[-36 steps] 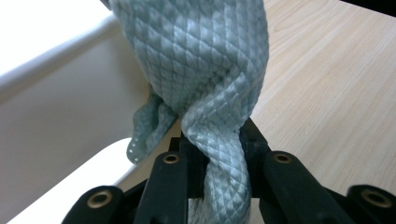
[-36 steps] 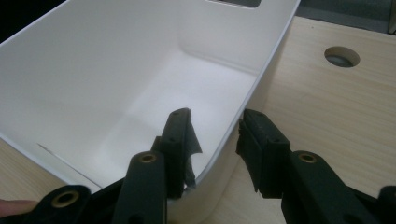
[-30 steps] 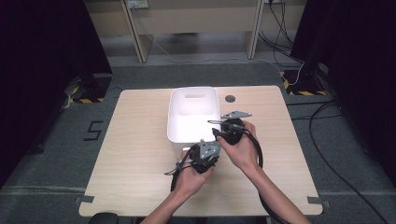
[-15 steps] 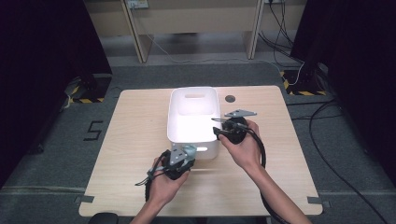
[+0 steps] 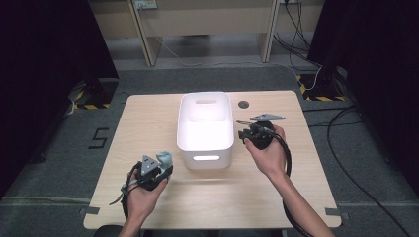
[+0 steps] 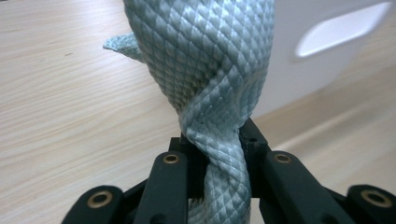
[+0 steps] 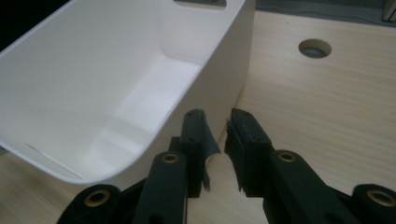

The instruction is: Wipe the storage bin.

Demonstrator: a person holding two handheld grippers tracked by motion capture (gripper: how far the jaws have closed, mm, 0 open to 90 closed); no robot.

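Observation:
A pale grey-green woven cloth [image 6: 210, 70] stands twisted between the jaws of my left gripper [image 6: 217, 140], which is shut on it. In the high view that left gripper [image 5: 162, 165] is over the table's front left, beside the near left corner of the white bin [image 5: 180, 123], with the cloth [image 5: 165, 157] at its tip. My right gripper [image 5: 242, 133] points at the bin's right wall. In the right gripper view, my right gripper [image 7: 215, 126] has just been closing; a narrow gap is left with nothing between the jaws. The bin [image 7: 93, 93] is empty inside.
The wooden table [image 5: 148, 123] has a round cable hole [image 5: 243, 104] behind the bin's right side, and that hole [image 7: 314, 48] lies ahead of my right gripper. Grey floor, desk legs and cables lie beyond the table's far edge.
My left hand has carried the cloth leftward, from just in front of the bin to the table's front left. The right hand has stayed by the bin's right wall.

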